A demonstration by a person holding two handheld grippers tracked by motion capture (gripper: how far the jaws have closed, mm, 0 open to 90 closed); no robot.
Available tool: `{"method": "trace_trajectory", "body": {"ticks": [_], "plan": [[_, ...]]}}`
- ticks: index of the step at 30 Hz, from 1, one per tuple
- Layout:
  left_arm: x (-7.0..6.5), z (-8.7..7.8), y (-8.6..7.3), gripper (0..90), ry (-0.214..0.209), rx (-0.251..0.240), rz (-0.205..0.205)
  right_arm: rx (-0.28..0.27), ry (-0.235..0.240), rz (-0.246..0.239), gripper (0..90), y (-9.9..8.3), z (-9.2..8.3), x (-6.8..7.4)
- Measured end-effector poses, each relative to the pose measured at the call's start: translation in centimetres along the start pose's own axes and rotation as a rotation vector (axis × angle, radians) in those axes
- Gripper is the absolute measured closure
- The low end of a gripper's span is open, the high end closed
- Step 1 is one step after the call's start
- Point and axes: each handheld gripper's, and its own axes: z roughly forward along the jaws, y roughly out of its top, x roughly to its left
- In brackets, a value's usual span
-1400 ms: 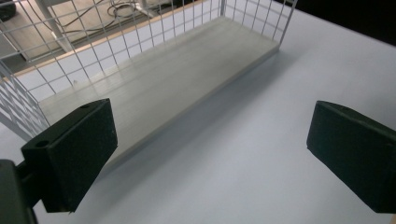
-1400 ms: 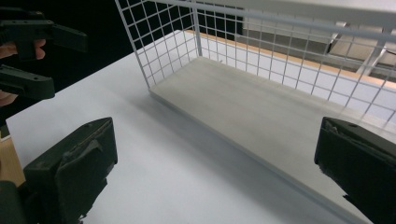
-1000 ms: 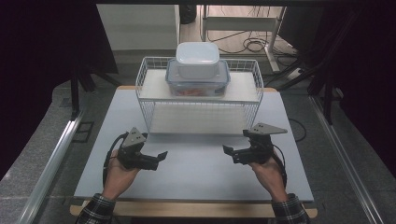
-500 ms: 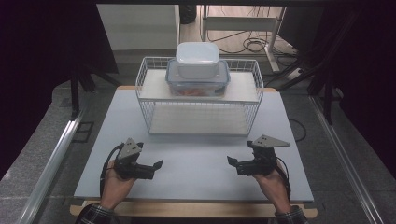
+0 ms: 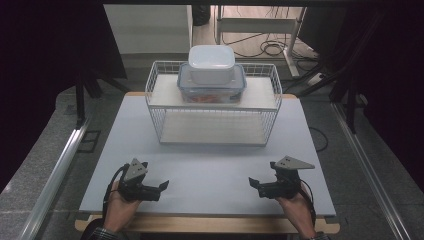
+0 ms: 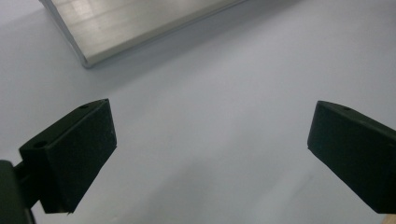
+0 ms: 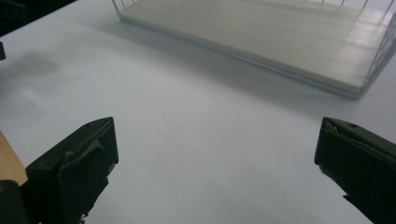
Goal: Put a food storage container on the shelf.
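The left tool (image 5: pixel 162 186) sits low over the near left part of the table (image 5: pixel 215 165), held in the person's left hand (image 5: pixel 120 210), its jaws spread wide with nothing between them. The right tool (image 5: pixel 254 182) sits at the near right, held in the right hand (image 5: pixel 295 210), jaws likewise spread and empty. The two tools point toward each other and are well apart.

At the far side of the table stands a white wire rack (image 5: pixel 212 107) with two shelves. On its upper shelf rests a clear container with a blue lid (image 5: pixel 212 85); its contents look reddish, though the view is too coarse to identify them. A white lidded box (image 5: pixel 211 63) is stacked on top of that container. The lower shelf (image 7: pixel 261 32) lies ahead of the right tool, well apart from it.
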Motion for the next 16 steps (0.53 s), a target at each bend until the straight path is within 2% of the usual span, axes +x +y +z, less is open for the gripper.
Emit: {"method": "trace_trajectory", "body": {"ticks": [4, 12, 16], "plan": [[-0.3, 0.4, -0.6, 0.6, -0.004, 0.026, 0.006, 0.033, 0.001, 0.013, 0.0, -1.2, 0.3, -0.2], [-0.3, 1.3, -1.2, 0.1, -0.015, 0.087, 0.001, 0.093, -0.039, -0.015, 0.0, -2.3, 1.1, -0.5], [-0.2, 1.3, -1.2, 0.1, -0.016, 0.083, -0.003, 0.113, -0.048, -0.002, 0.0, -2.5, 1.3, -0.8]]}}
